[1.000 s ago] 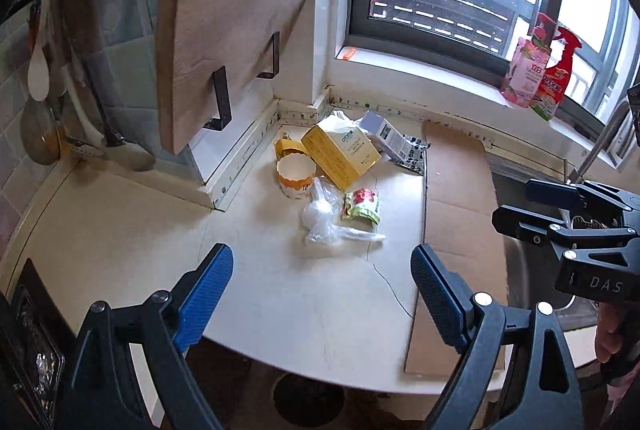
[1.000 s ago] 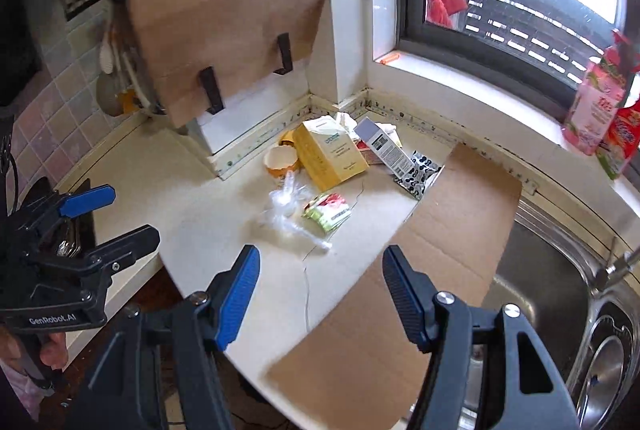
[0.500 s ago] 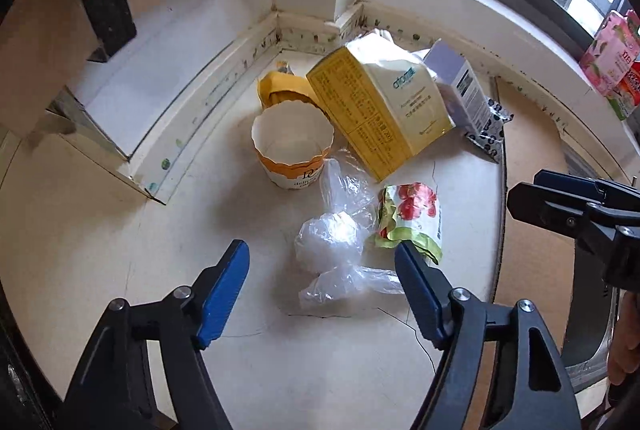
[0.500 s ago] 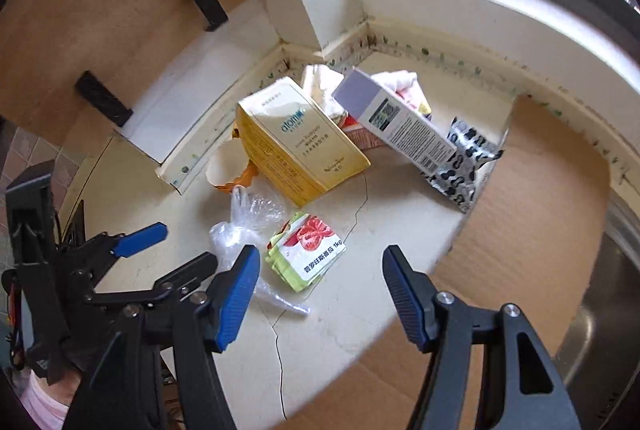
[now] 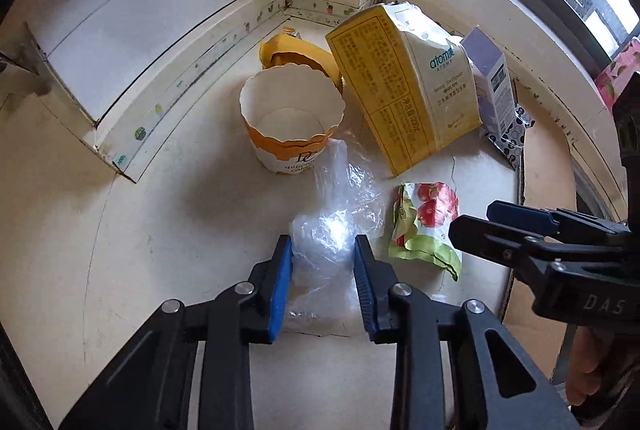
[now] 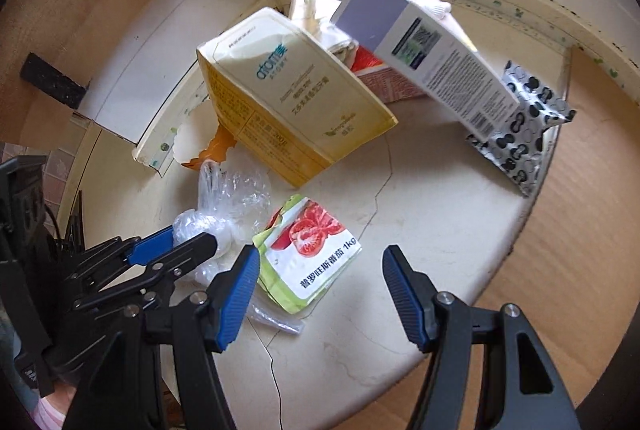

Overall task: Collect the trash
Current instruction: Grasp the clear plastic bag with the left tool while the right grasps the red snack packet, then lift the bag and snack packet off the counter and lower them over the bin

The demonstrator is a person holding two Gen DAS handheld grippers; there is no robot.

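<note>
We see the left gripper [image 5: 322,250] closing on the clear plastic bag [image 5: 336,226] on the counter [image 5: 160,230]. The right gripper [image 6: 320,270] gapes above the tomato packet [image 6: 308,250]. Behind, the paper cup [image 5: 292,125] stands empty.

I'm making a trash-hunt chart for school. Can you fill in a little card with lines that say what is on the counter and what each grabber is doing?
place: kitchen counter corner under a window
left gripper: jaws closing around the clear plastic bag
right gripper: open, hovering by the tomato packet, nothing held
paper cup: upright, empty, torn rim
yellow carton: tilted, behind the cup
purple-white box: leaning on other trash
black-and-white wrapper: at the cardboard sheet edge
</note>
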